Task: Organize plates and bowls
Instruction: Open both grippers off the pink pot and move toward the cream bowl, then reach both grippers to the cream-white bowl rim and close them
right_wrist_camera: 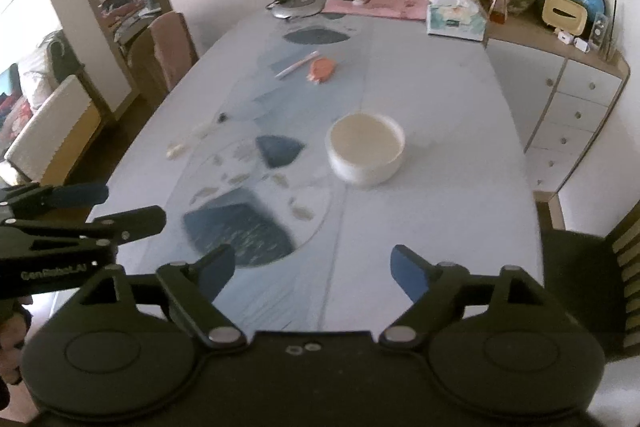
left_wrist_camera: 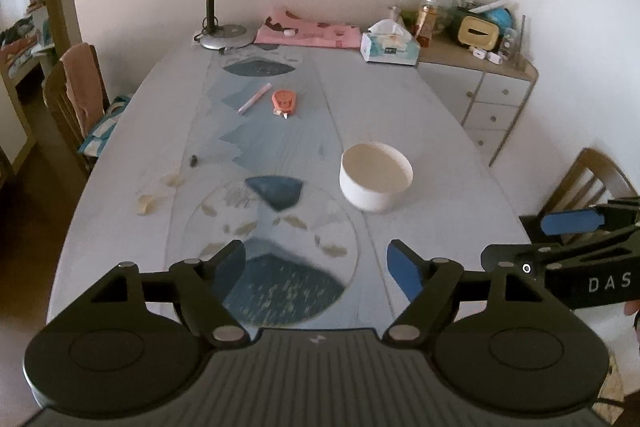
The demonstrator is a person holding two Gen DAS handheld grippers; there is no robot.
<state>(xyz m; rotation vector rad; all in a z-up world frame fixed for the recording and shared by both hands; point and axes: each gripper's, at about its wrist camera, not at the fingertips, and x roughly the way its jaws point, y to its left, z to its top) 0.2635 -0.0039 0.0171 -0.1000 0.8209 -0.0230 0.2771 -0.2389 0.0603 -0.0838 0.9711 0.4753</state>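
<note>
So the dining table (left_wrist_camera: 420, 115) has a clear glass plate (left_wrist_camera: 272, 251) lying flat at its near end, right in front of the left gripper (left_wrist_camera: 316, 267) at 12 o'clock, with no long axis to line up on. The white bowl (left_wrist_camera: 376, 175), round, upright and empty, sits just past the plate's rim at about 1 o'clock from the left jaws and 12 o'clock from the right gripper (right_wrist_camera: 314, 271). I'd guess the right one takes it. Both jaws are spread wide, holding nothing.

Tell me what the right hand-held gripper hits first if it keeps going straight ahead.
Probably the white bowl: it sits just right of centre ahead of the open right hand-held gripper, only bare table between. Height is unclear; it might pass over.
</note>
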